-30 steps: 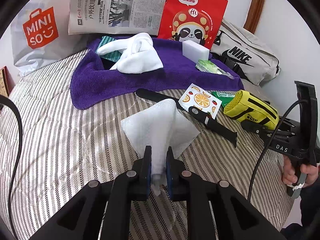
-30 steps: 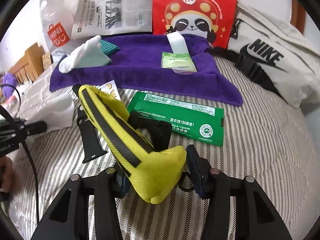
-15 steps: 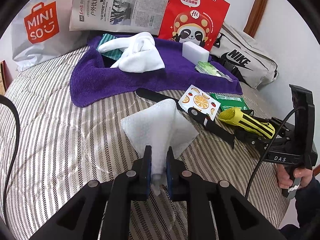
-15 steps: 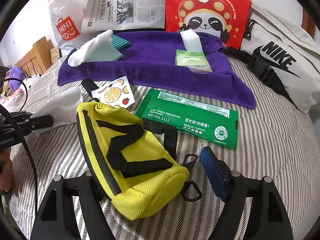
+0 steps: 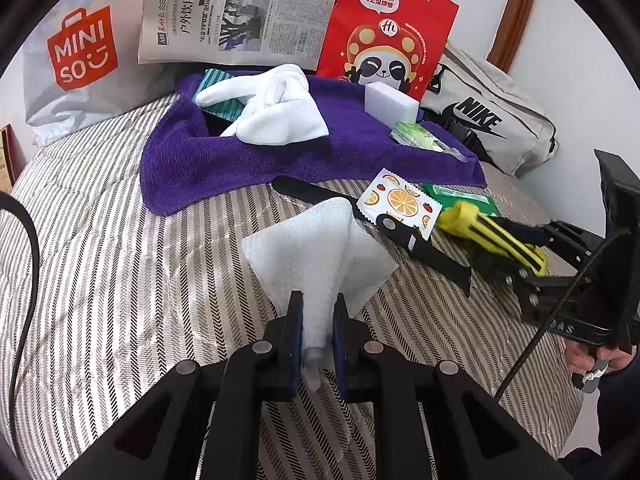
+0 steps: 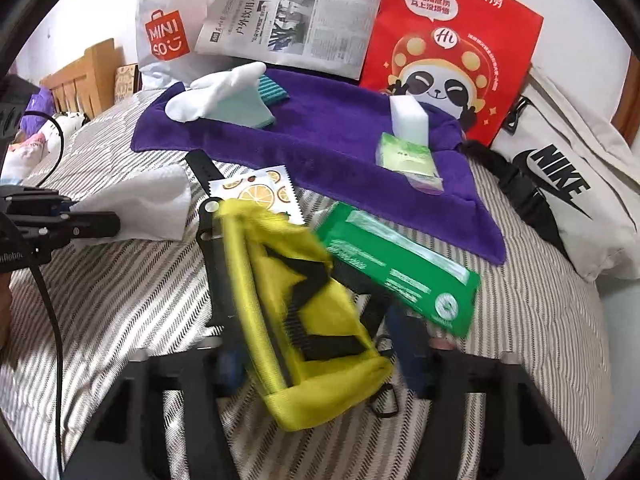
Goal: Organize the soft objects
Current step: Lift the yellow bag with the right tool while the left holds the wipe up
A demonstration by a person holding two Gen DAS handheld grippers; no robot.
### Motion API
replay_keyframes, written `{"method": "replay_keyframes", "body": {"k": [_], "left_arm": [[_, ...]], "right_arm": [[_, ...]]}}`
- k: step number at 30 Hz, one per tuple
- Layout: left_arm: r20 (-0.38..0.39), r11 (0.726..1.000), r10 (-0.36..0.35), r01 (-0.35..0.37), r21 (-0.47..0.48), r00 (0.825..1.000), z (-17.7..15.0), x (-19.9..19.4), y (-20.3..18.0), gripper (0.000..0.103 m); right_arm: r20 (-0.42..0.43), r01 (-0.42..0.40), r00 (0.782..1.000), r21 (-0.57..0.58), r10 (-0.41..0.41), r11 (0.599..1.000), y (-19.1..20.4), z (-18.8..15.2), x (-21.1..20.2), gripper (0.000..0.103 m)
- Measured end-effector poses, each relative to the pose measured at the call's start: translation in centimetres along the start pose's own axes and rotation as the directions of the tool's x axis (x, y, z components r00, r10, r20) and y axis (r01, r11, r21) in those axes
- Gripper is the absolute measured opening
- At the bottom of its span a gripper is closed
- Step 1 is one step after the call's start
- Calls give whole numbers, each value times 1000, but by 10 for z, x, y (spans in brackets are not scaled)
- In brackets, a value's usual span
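Observation:
My left gripper [image 5: 318, 308] is shut on the corner of a white paper tissue [image 5: 316, 248], which fans out over the striped bedcover. A yellow pouch [image 6: 304, 304] with black straps sits between the fingers of my right gripper [image 6: 320, 356]. Those jaws are closing, and the pads press its sides in a blurred picture. From the left wrist view the yellow pouch [image 5: 480, 224] shows edge-on in the right gripper [image 5: 516, 248]. Behind lies a purple towel [image 5: 240, 160] carrying a white cloth [image 5: 276, 112], a white sponge [image 5: 390, 102] and a small green pack [image 6: 406, 156].
On the bedcover lie a green wipes packet [image 6: 400, 268], a fruit-print sachet [image 5: 400, 200] and a black strap [image 5: 424, 248]. At the back stand a Miniso bag [image 5: 80, 56], a newspaper [image 5: 240, 12] and a red panda bag [image 5: 388, 36]. A Nike bag [image 6: 560, 176] lies right.
The right gripper's jaws spread wide around the yellow pouch, which dropped flat, then narrowed on it again as the hand rolled and shifted. The left gripper and tissue stayed still.

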State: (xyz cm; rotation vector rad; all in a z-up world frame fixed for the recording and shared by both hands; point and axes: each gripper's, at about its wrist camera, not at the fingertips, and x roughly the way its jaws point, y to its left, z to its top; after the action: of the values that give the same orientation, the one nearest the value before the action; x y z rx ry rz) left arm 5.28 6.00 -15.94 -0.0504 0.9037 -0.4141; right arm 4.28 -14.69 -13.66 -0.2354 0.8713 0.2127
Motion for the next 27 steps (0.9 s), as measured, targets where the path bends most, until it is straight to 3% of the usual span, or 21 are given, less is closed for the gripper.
{"method": "replay_keyframes", "body": {"k": [6,9,14,18,27], "left_arm": [[2,1000,-10,10,-12,1000,0,0,2,12],[2,1000,-5,5,-10,1000,-1,0,2,11],[-10,999,26,-26,-28,1000,2,1,0,9],[-29,997,-13,10,-77,999,5,-5,5,8],[4,997,-42,42,-64,999,12,-26,-2,8]], "right_arm": [[-48,-4,999,4,4,1000,0,6,0,41],[-52,-29,998,18,30,999,1,10,-9,22],[-55,-119,991,76,123,990,-2,15,-19,20],[-56,-136,988,109,143,985,-7,14,-24,20],[-67,-157,983,167,170,973,-19,14,-27,20]]}}
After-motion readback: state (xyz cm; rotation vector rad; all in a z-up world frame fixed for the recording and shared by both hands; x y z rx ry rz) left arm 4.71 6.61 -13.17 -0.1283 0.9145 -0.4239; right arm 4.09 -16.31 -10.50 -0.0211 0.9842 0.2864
